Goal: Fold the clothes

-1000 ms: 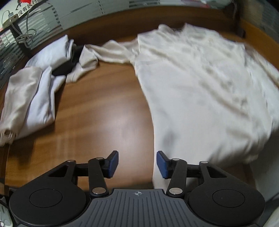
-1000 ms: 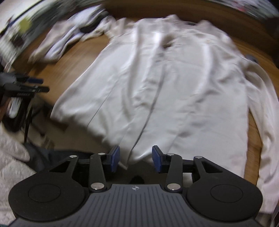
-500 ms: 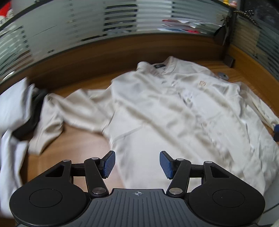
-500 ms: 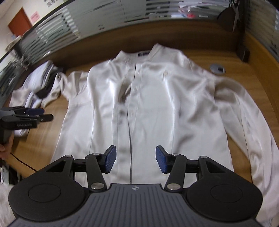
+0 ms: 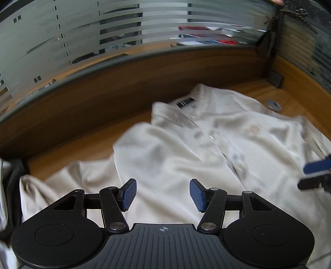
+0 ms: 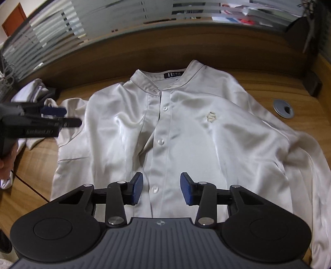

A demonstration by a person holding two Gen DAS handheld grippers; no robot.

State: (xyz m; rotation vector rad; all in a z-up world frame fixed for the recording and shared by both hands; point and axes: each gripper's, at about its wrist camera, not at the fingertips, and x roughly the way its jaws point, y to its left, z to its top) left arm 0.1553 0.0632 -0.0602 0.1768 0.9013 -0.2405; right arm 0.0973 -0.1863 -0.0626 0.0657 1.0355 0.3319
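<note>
Shirt (image 6: 186, 128) lay face-up, spread toward desk's (image 6: 300, 99) far edge. Left gripper (image 5: 163, 194) opening, right gripper (image 6: 161, 189) closing (both empty). Next: grasp a sleeve.

A brown wood-grain surface (image 6: 289, 97) is bordered at its far edge by a low dark wooden back panel (image 6: 165, 49). Above that panel runs a glass partition with frosted horizontal stripes (image 5: 103, 31). A round grey cable grommet (image 6: 283, 108) sits in the surface near the panel's right end. An orange-brown door (image 6: 13, 17) shows beyond the partition's left end.
</note>
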